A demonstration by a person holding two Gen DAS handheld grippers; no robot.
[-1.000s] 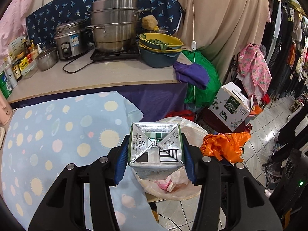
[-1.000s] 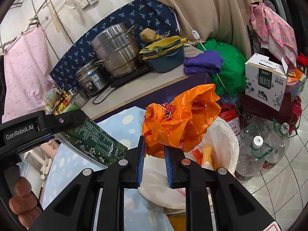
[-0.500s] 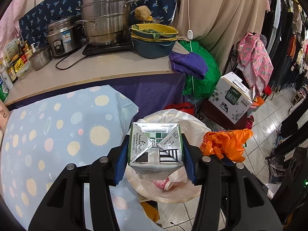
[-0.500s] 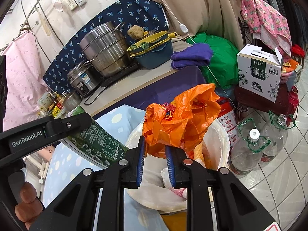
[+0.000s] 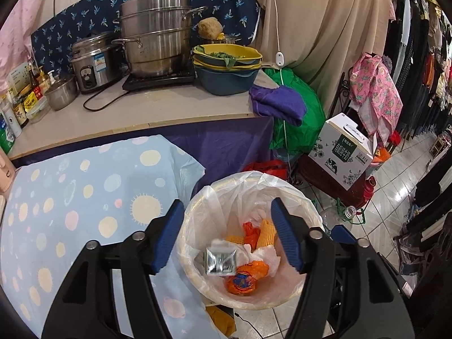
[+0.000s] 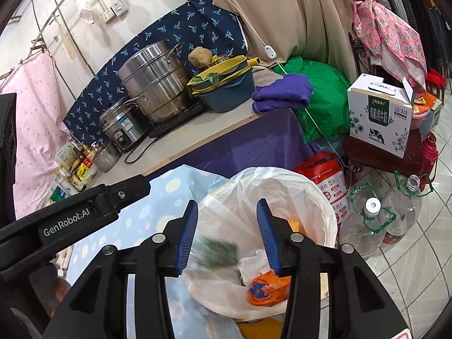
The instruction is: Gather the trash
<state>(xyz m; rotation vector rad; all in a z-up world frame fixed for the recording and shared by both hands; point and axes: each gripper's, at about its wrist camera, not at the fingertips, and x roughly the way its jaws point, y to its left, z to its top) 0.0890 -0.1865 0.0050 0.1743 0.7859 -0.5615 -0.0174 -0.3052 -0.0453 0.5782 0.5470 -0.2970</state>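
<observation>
We see the tabletop [image 5: 70, 197] under its spotted blue cloth, and just beside its edge the lined trash bin [image 5: 308, 212]. Both our tongs hang over the bin with jaws opening and nothing between them: left tongs [image 5: 228, 237], right tongs [image 6: 226, 234]. The silver carton [image 5: 220, 261], blurred, lies inside the bin, and the crumpled orange bag [image 6: 268, 288] beside it on white paper.

Carton [image 5: 221, 261] and orange bag [image 6: 267, 288] now out of the opening fingers, down in bin [image 5: 197, 278].
</observation>
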